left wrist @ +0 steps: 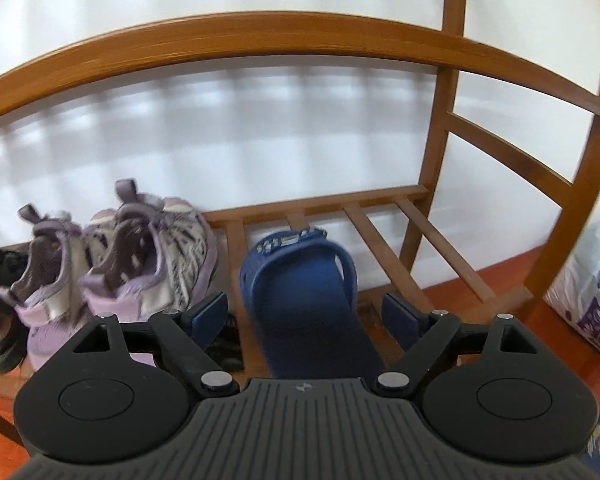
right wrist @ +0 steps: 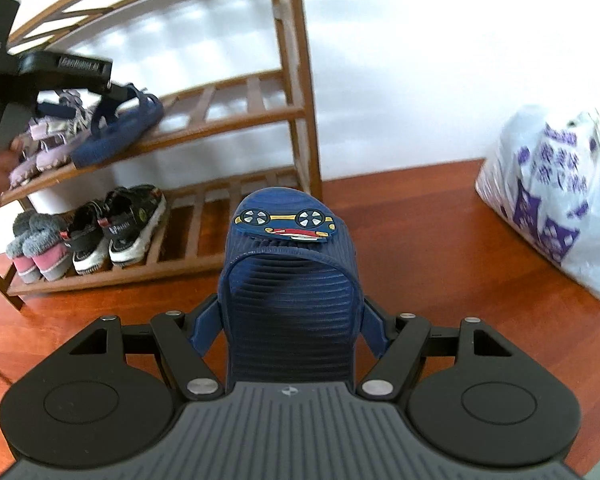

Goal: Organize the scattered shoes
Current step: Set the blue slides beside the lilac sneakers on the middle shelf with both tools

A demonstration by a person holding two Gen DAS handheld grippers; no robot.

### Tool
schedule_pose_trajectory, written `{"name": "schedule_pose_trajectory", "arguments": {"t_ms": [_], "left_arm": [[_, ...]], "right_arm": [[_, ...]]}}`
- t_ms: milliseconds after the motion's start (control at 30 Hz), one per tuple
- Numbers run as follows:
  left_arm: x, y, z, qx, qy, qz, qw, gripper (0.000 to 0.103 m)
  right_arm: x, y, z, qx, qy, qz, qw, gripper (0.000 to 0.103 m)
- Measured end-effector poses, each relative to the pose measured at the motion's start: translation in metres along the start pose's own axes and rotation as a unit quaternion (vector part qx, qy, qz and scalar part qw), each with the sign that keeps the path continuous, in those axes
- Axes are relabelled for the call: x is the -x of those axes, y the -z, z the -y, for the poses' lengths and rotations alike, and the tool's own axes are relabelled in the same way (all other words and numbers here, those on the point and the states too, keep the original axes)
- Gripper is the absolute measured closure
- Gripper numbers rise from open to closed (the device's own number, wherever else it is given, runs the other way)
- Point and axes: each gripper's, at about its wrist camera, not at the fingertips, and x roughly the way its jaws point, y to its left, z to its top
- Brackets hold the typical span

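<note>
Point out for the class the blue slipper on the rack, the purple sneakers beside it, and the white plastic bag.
blue slipper on the rack (left wrist: 300, 276): left wrist view, its strap.
purple sneakers (left wrist: 148, 256): left wrist view, right sneaker's heel.
white plastic bag (right wrist: 556, 196): right wrist view, its printed side.

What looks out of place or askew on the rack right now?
The blue slipper on the middle shelf sits alone, its heel hanging past the front edge, between the open left gripper's pads. Its mate is clamped in the right gripper. The purple sneakers sit neatly paired.
</note>
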Motion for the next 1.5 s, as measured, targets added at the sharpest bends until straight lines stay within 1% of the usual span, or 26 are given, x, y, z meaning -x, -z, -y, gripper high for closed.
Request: {"name": "schedule_pose_trajectory", "arguments": {"t_ms": [200,367,533,767,867,1067,1233,1367,1467,1500], "left_arm": [[0.019,0.015,-0.015,0.004,0.005,-0.013,0.9999,0.016],[0.036,0.034,-0.029,0.002,-0.002,-0.025,0.9997,0.016],[0.048,0.051,-0.043,0.013,-0.014,-0.035,0.9992,0.016],[0.063,0.071,-0.053,0.022,-0.029,-0.046,0.9983,0.015],[0.066,0.076,-0.055,0.019,-0.036,-0.049,0.9980,0.015],[0.073,0.084,-0.058,0.016,-0.048,-0.052,0.9974,0.015],[0.077,0.085,-0.061,0.019,-0.055,-0.052,0.9970,0.015],[0.078,0.084,-0.063,0.021,-0.059,-0.050,0.9968,0.015],[0.076,0.082,-0.063,0.024,-0.057,-0.052,0.9968,0.015],[0.075,0.081,-0.062,0.024,-0.055,-0.052,0.9968,0.015]], "right_arm": [[-0.011,-0.036,-0.020,0.026,-0.013,0.008,1.000,0.026],[-0.029,-0.067,-0.044,0.052,-0.029,0.011,0.998,0.026],[-0.053,-0.097,-0.065,0.070,-0.047,0.014,0.996,0.026],[-0.092,-0.135,-0.089,0.094,-0.045,0.016,0.994,0.026],[-0.109,-0.149,-0.099,0.099,-0.043,0.010,0.994,0.026],[-0.134,-0.170,-0.117,0.121,-0.032,0.013,0.992,0.025],[-0.148,-0.181,-0.126,0.129,-0.032,0.016,0.991,0.025],[-0.151,-0.183,-0.131,0.142,-0.027,0.021,0.989,0.022],[-0.147,-0.183,-0.130,0.143,-0.028,0.031,0.989,0.016],[-0.145,-0.184,-0.129,0.142,-0.029,0.033,0.989,0.016]]}}
